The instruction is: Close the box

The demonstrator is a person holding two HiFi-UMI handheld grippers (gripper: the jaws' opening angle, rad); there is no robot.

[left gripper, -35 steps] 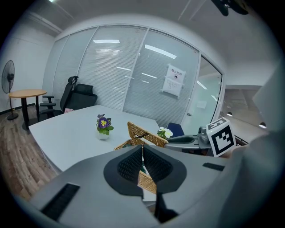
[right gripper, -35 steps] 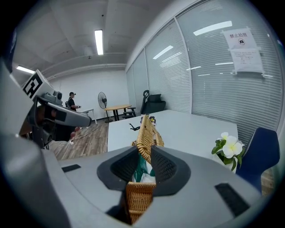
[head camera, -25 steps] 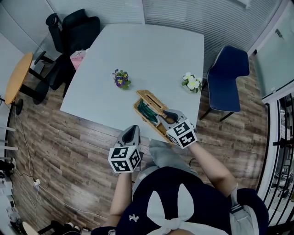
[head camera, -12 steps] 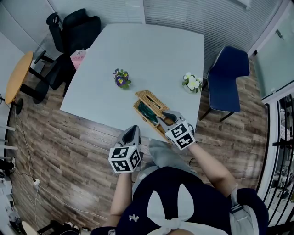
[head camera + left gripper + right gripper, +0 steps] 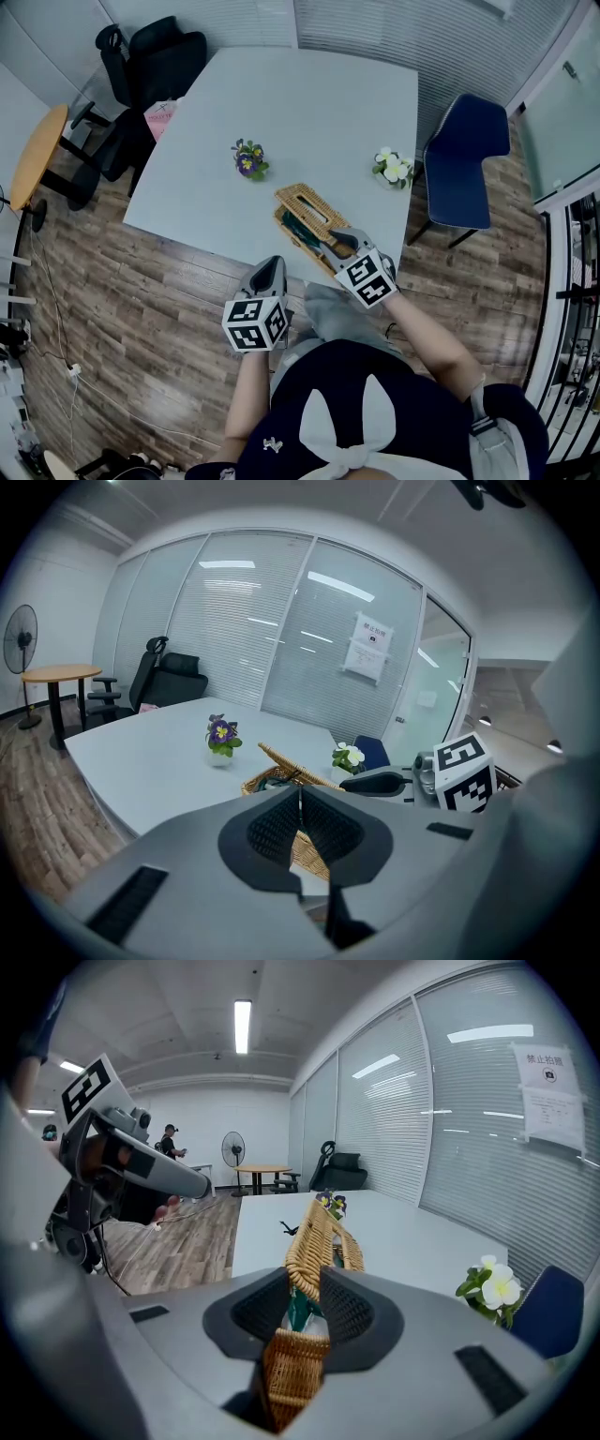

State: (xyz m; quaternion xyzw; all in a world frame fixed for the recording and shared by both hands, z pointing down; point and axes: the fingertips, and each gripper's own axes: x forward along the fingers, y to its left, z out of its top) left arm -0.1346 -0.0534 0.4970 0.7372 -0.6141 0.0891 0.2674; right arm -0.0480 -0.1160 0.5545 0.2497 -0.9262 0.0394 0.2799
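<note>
A wicker box (image 5: pixel 298 231) with green contents stands near the table's front edge. Its woven lid (image 5: pixel 305 201) is raised at a slant over it. My right gripper (image 5: pixel 332 243) is shut on the lid's rim (image 5: pixel 317 1230), and the wicker edge sits pinched between the pads (image 5: pixel 349 1309) of the right gripper (image 5: pixel 305 1299). My left gripper (image 5: pixel 272 268) hovers off the table's front edge, left of the box, shut and empty. In the left gripper view, beyond my left gripper (image 5: pixel 300 797), I see the box (image 5: pixel 270 780) and the right gripper (image 5: pixel 377 783).
A pot of purple flowers (image 5: pixel 248 159) and a pot of white flowers (image 5: pixel 392 169) stand on the pale table (image 5: pixel 309 103). A blue chair (image 5: pixel 464 155) is to the right, a black office chair (image 5: pixel 155 56) at the far left, and a round wooden table (image 5: pixel 37 155) further left.
The lid has tipped a little further over the box, showing more of its woven face, with the right gripper still on its rim. The left gripper has not moved.
</note>
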